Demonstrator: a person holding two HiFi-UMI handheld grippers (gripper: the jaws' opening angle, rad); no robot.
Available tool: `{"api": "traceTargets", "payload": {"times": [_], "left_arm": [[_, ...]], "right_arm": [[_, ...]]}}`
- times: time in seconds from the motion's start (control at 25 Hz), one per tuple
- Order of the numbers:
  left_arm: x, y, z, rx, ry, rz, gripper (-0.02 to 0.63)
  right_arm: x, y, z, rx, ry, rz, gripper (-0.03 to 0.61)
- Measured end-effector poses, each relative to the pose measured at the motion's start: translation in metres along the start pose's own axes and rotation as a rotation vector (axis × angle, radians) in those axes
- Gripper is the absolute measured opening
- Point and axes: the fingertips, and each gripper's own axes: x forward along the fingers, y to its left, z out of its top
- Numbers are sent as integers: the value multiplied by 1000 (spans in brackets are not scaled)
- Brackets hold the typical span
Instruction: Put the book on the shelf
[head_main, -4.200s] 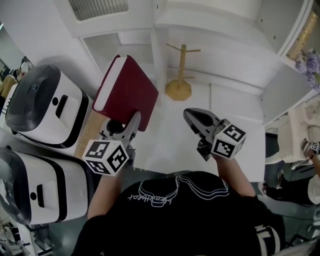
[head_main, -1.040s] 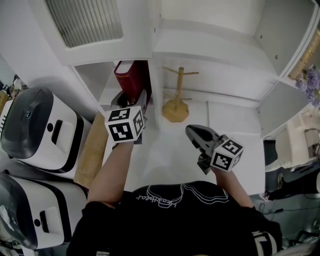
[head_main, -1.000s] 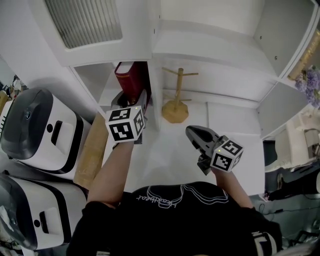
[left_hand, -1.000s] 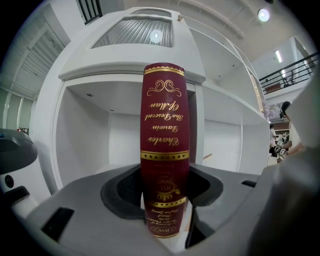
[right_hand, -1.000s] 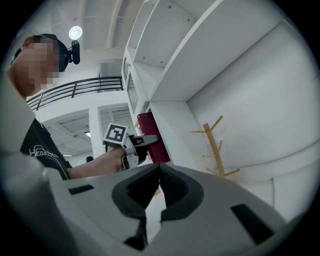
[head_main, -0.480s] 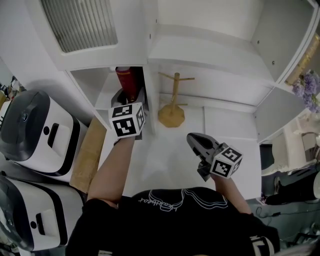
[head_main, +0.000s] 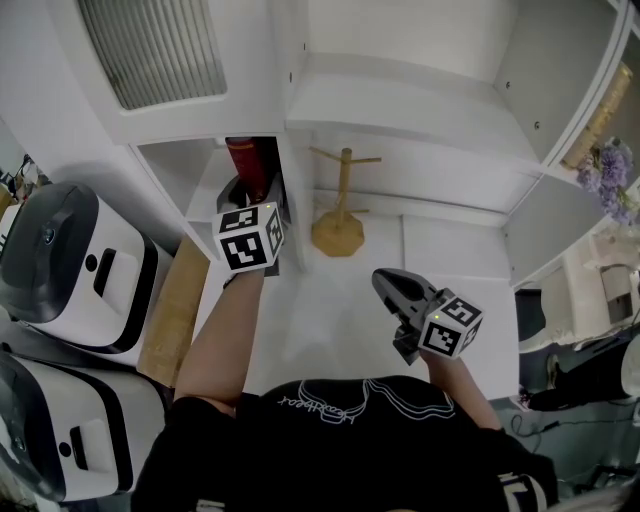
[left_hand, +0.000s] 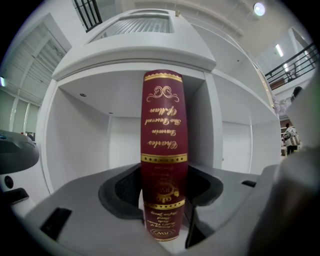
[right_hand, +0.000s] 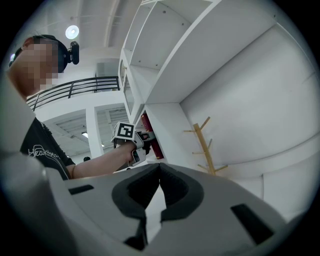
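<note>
Upright book sits clamped in left claw.

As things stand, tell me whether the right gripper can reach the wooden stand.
Probably yes. The right gripper is empty, and only bare counter lies between it and the stand; the left gripper, holding the book, is off to one side.
</note>
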Motion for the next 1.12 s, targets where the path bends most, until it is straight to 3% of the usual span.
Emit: {"api": "traceTargets", "payload": {"times": [0.4, 0.6, 0.76, 0.96, 1.12], "left_arm": [[-28, -9, 18, 20, -43, -45, 270], [-70, -17, 40, 7, -137, -97, 278], [-111, -44, 45, -23, -151, -258, 276], [-152, -86, 22, -106, -105, -492, 275], [-168, -98, -14, -86, -25, -519, 270]], "right_arm": [[-6, 4, 8, -14, -14, 8, 6], [-5, 12, 17, -36, -28, 22, 6], [-2, 23, 21, -54, -25, 46, 6], [2, 36, 27, -74, -27, 75, 6], [3, 45, 29, -76, -34, 98, 6]]}}
